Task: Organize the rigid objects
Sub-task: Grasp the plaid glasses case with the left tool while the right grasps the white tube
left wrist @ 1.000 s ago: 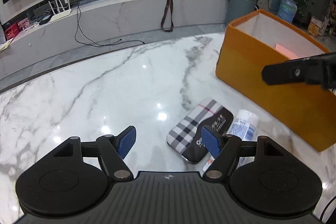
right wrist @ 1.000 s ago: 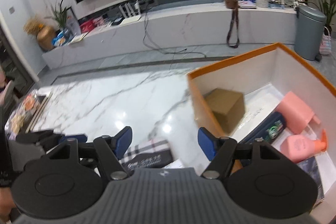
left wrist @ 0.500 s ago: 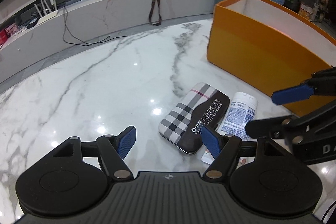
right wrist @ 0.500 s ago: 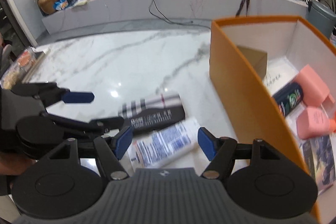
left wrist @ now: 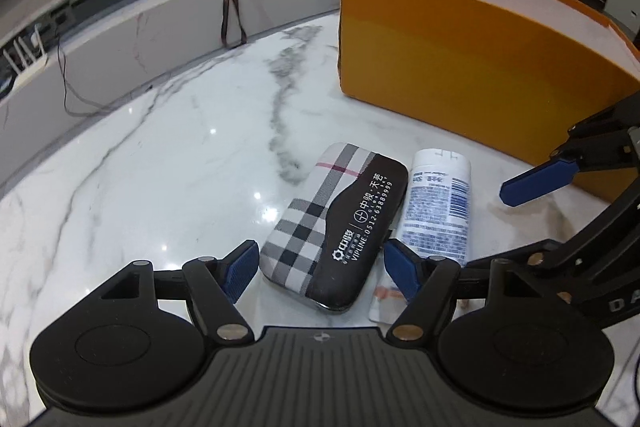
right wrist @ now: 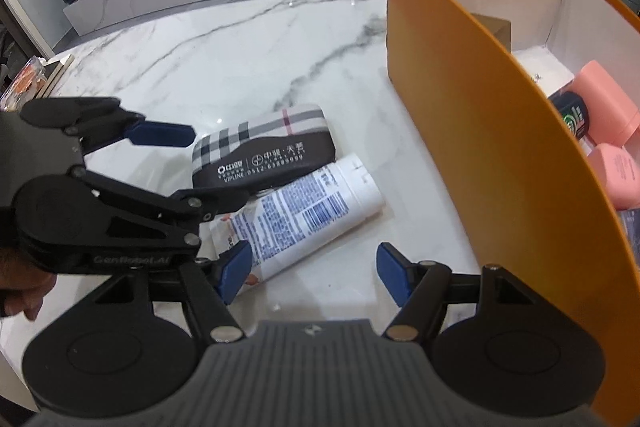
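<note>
A plaid and dark brown case [left wrist: 336, 223] lies on the marble table [left wrist: 168, 163], with a white tube [left wrist: 438, 207] beside it on the right. My left gripper [left wrist: 322, 269] is open, its blue pads on either side of the case's near end. In the right wrist view the case [right wrist: 264, 153] and the tube [right wrist: 304, 215] lie ahead; my right gripper [right wrist: 312, 269] is open and empty just above the tube's near end. The left gripper also shows there [right wrist: 188, 167], and the right one shows at the right of the left wrist view [left wrist: 540, 181].
An orange box [right wrist: 492, 131] with white inner walls stands to the right; it holds pink containers [right wrist: 604, 107], a dark bottle [right wrist: 572, 113] and a brown carton [right wrist: 494, 27]. It also shows in the left wrist view [left wrist: 472, 67]. A low marble ledge with clutter runs behind the table.
Both grippers have dropped lower and come forward toward the case and tube. The left gripper now straddles the case's near end; the right has swung from over the box to the tube.
</note>
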{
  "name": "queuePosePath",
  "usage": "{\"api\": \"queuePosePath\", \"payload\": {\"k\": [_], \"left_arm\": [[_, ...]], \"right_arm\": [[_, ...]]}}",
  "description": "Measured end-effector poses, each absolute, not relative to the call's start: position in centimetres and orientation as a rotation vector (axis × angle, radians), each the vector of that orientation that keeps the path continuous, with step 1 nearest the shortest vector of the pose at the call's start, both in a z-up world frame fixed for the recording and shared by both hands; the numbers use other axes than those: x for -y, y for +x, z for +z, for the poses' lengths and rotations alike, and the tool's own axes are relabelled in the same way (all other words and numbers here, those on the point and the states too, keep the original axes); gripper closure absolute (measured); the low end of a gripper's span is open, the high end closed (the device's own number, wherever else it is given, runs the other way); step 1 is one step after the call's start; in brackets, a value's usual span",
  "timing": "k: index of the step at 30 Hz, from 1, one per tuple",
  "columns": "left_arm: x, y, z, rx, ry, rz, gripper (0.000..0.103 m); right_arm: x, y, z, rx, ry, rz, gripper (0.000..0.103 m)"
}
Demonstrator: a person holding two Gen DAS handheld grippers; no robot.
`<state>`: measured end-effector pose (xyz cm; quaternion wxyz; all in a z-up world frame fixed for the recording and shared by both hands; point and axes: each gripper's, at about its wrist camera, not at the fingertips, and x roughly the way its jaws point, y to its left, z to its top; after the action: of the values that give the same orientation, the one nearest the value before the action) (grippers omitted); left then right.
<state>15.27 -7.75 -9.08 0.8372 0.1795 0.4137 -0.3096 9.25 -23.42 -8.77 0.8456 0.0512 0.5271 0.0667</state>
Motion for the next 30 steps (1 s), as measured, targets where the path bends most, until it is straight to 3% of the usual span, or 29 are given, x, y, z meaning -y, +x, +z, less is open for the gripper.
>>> {"api": "queuePosePath", "payload": {"k": [9, 15, 30], "left_arm": [[8.5, 16.5, -10.5, -0.850, 0.391, -0.725, 0.013], [8.2, 16.8, -10.5, -0.859, 0.337, -0.710, 0.029], [1.3, 12.8, -9.9, -0.943, 0.255, -0.485, 0.029]], "right_arm": [[23.7, 9.6, -9.6, -1.129, 0.117, 0.160, 0.034], [23.4, 10.1, -9.9, -1.119, 0.093, 0.147, 0.034], [20.5, 10.8, -10.8, -0.986, 0.046, 0.105, 0.030]]}}
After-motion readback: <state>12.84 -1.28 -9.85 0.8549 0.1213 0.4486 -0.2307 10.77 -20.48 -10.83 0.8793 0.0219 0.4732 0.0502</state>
